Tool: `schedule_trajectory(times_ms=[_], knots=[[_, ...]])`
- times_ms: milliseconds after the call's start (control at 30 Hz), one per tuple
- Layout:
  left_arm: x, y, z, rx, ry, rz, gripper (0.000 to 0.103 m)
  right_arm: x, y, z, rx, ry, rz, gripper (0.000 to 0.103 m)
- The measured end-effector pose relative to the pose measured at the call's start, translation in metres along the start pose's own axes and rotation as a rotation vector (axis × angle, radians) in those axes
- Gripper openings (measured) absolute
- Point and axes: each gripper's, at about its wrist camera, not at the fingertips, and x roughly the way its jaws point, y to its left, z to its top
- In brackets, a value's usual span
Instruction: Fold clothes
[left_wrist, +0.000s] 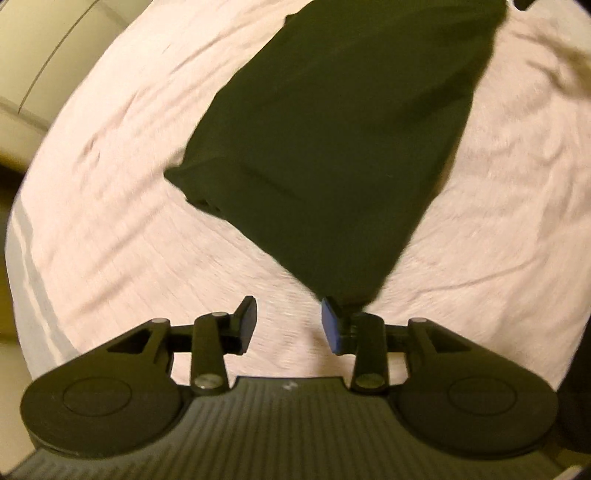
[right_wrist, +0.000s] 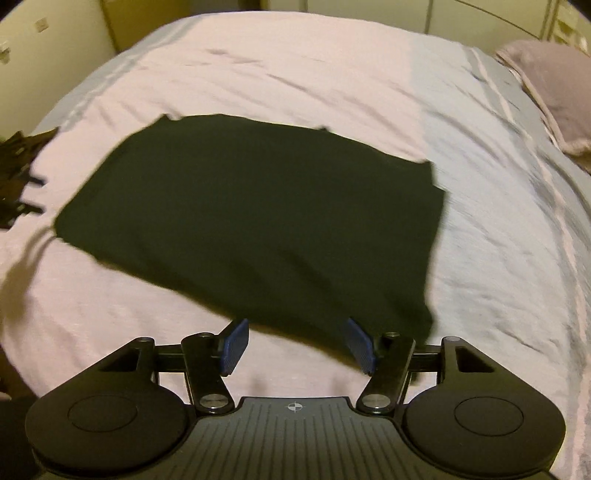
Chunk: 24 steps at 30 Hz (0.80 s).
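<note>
While both grippers stand with their jaws apart and grasp nothing, the left gripper (left_wrist: 290, 325) has a corner of the dark green garment (left_wrist: 332, 147) right at its 1 o'clock fingertip, the cloth's long axis running off toward 12 to 1 o'clock. Seen from the right gripper (right_wrist: 297, 345), that garment (right_wrist: 258, 214) lies flat on the pink bedsheet (right_wrist: 295, 74), its near edge just ahead at 12 o'clock, long axis crossing 9 to 3. A pillow (right_wrist: 550, 85) sits far off at 2 o'clock. Both grippers look about equally near. No writing is readable.
</note>
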Motion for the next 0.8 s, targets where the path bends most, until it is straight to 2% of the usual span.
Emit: schedule_trajectory(times_ms=[167,367,500,600,800], knots=[[0.013,0.027,-0.017,0.178,-0.157,-0.028,0.053,0.001,0.074,0.003,0.012,-0.001,-0.051,0.062],[0.041,0.06,-0.043,0.429,-0.332,-0.057,0.056,0.005,0.165,0.009,0.056,0.005,-0.101,0.062],[0.059,0.071,-0.057,0.568,-0.428,-0.008,0.061,0.023,0.235,0.026,0.003,0.036,-0.116,0.062],[0.082,0.076,-0.061,0.692,-0.49,0.04,0.064,0.044,0.272,0.039,-0.059,0.028,-0.122,0.063],[0.131,0.084,-0.054,0.915,-0.612,0.115,0.065,0.087,0.307,0.057,-0.04,0.028,-0.117,0.064]])
